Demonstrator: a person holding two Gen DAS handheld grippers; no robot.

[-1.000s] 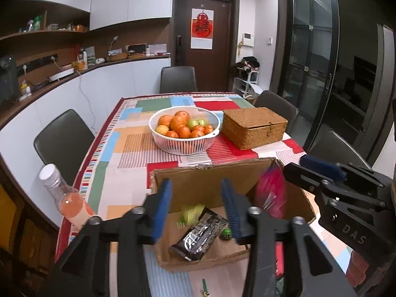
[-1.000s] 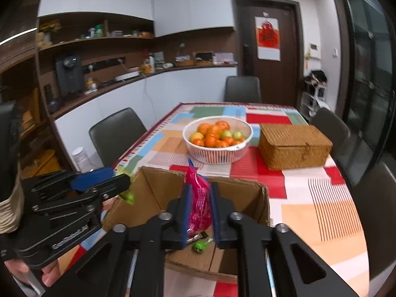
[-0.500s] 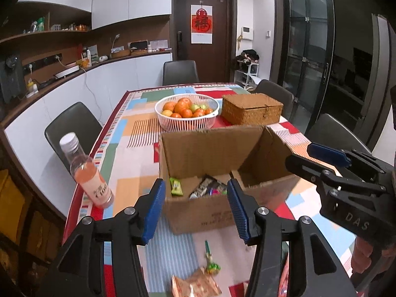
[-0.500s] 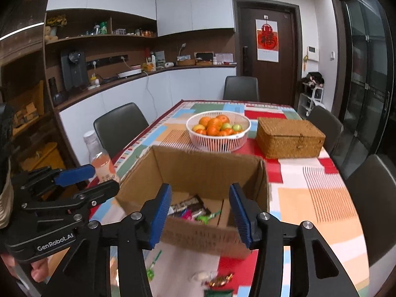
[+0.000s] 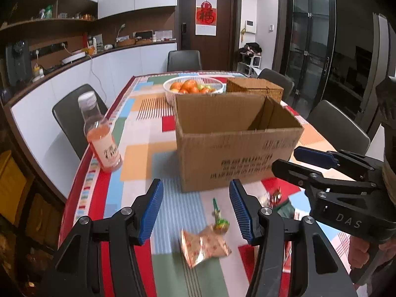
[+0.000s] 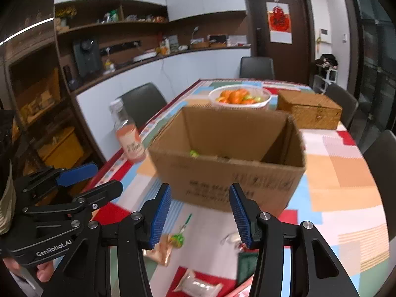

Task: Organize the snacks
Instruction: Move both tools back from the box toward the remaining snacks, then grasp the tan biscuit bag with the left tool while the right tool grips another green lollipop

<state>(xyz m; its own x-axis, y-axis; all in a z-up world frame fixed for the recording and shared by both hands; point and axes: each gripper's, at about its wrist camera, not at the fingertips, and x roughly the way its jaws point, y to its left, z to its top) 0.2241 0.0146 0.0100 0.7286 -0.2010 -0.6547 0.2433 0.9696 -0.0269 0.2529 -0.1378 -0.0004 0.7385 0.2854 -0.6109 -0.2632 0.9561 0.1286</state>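
Note:
An open cardboard box [image 5: 237, 148] stands on the patchwork tablecloth, with a few snacks just visible inside [image 6: 194, 153]. Loose snacks lie in front of it: an orange packet [image 5: 203, 246], a green wrapped candy [image 5: 219, 220], a white packet [image 6: 198, 284] and a dark green packet [image 6: 247, 259]. My left gripper [image 5: 196, 183] hovers over the orange packet and candy; its jaws are opening with nothing between them. My right gripper [image 6: 200, 188] is open and empty, just short of the box front. Each gripper shows in the other's view: the right one [image 5: 284, 159], the left one [image 6: 109, 176].
A bottle of pink drink [image 5: 102, 136] stands near the table's left edge. Behind the box are a white basket of oranges [image 5: 193, 86] and a wicker box [image 5: 255, 89]. Dark chairs ring the table. A hand [image 6: 44, 272] holds the left gripper.
The right gripper let go of a pink packet over the box and opened. Both grippers drew back and sank toward the snacks at the table's near end. The left jaws widened.

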